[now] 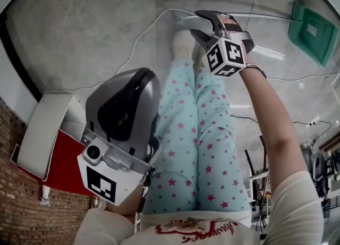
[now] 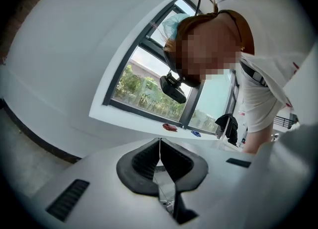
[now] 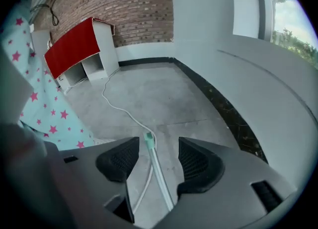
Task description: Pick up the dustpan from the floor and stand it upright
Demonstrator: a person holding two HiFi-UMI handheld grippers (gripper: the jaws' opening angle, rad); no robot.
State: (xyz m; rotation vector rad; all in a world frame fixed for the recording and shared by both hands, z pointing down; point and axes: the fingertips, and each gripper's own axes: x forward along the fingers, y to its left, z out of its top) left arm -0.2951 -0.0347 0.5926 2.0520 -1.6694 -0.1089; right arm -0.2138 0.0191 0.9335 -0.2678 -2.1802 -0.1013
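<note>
The dustpan (image 1: 311, 32) lies flat on the floor (image 1: 79, 26), its green pan well beyond the right gripper (image 1: 195, 23). Its long pale handle (image 3: 159, 176) runs back between the parted jaws, lined up, I judge, for gripping. A white cable (image 3: 117, 105) trails beside. The left gripper (image 2: 160, 146), pressed together on nothing, points upward, clear.

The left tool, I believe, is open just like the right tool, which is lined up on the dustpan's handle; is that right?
Not quite: the left tool is shut, jaws together on nothing, as the left gripper view shows. The right tool is indeed open, lined up on the dustpan's handle.
</note>
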